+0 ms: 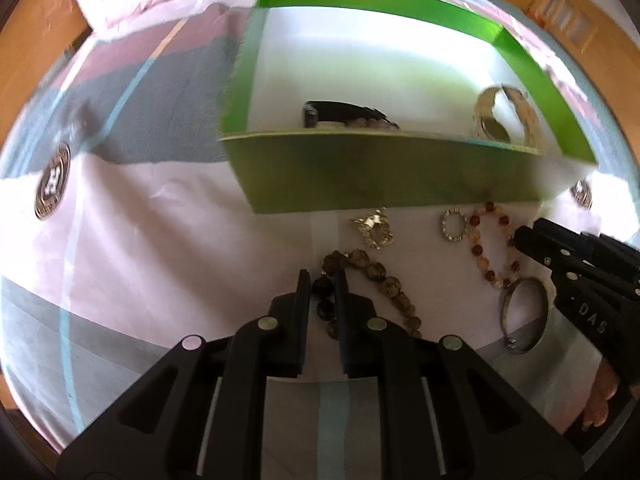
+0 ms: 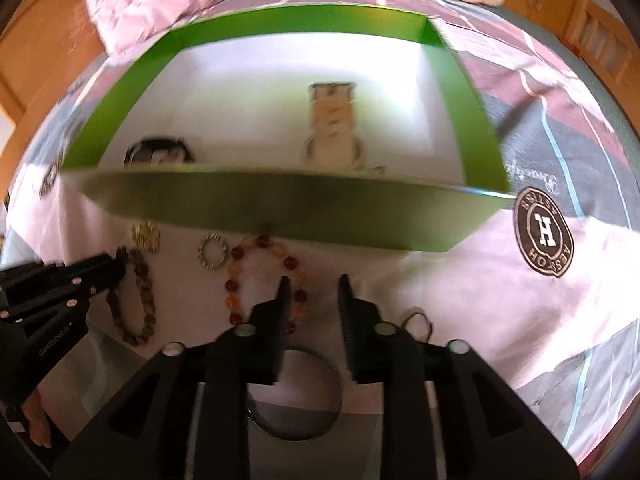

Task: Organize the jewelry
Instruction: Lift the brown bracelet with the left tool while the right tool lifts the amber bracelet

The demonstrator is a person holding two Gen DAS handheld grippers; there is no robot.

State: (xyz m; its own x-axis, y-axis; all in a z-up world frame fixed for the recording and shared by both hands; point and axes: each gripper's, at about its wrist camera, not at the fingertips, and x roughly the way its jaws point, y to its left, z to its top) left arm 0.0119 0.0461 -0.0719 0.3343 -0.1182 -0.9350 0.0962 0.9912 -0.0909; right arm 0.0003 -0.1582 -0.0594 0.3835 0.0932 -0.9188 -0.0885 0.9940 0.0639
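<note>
My left gripper is shut on the dark end of a brown bead bracelet that lies on the bedsheet; the right wrist view shows this gripper at the left, on that bracelet. My right gripper is open above the sheet. Its left finger overlaps the right side of an amber bead bracelet, and a bead or two show just inside the gap. In the left wrist view its tip is beside the amber bracelet. A silver bangle lies under the right gripper.
A green box with a white floor stands just beyond the jewelry and holds a black strap item and a gold watch. A gold brooch and a rhinestone ring lie before it. A thin wire loop lies to the right.
</note>
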